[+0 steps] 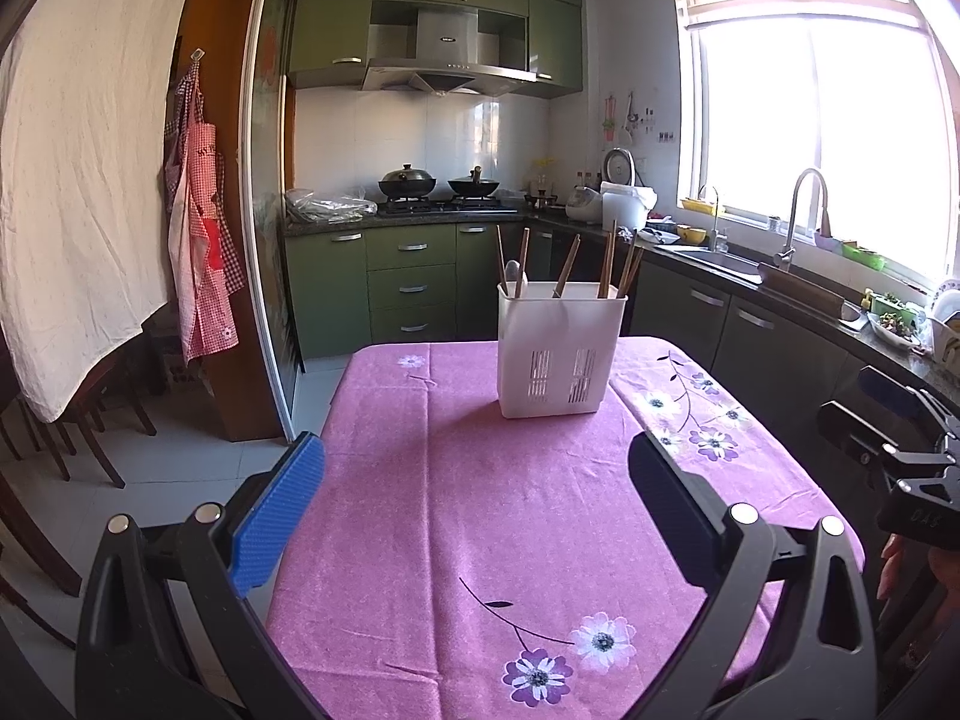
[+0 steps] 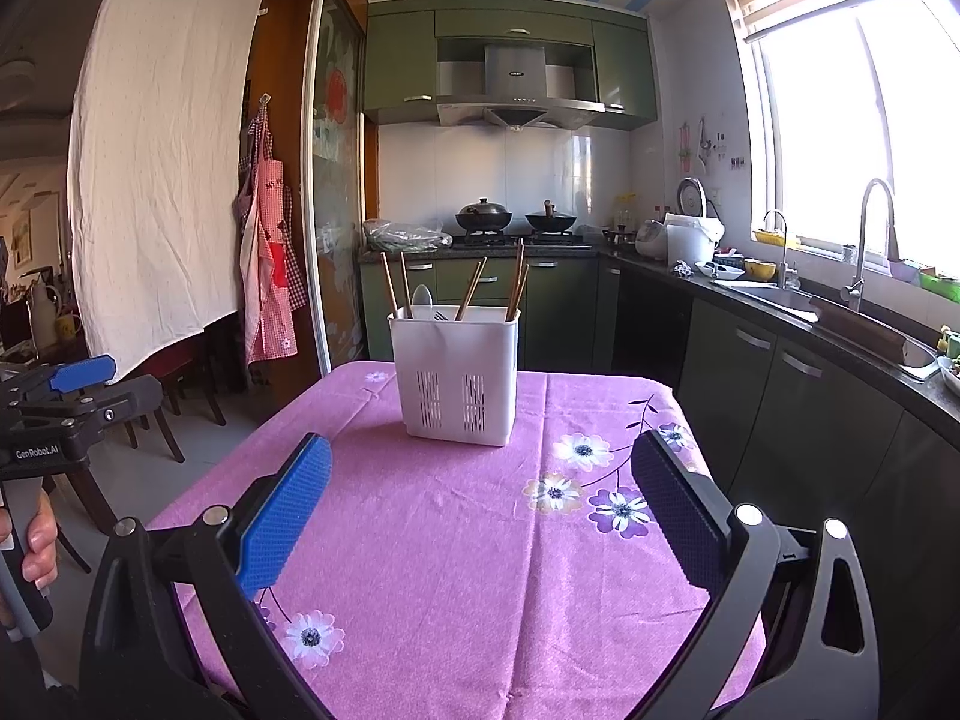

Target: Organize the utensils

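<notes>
A white slotted utensil holder [image 1: 558,348] stands upright at the far end of a table with a pink flowered cloth [image 1: 480,510]; it also shows in the right wrist view [image 2: 457,375]. Several wooden chopsticks [image 1: 567,267] and a spoon [image 1: 512,276] stick out of its top; the right wrist view shows the chopsticks [image 2: 470,297] and the spoon [image 2: 422,300] too. My left gripper [image 1: 477,462] is open and empty above the near table. My right gripper [image 2: 480,462] is open and empty, also short of the holder. Each gripper shows at the other view's edge.
Green kitchen cabinets and a stove with two woks [image 1: 438,186] lie behind the table. A counter with a sink and tap [image 1: 798,222] runs along the right under a bright window. A white sheet [image 1: 84,168], aprons and wooden chairs [image 1: 78,426] are at the left.
</notes>
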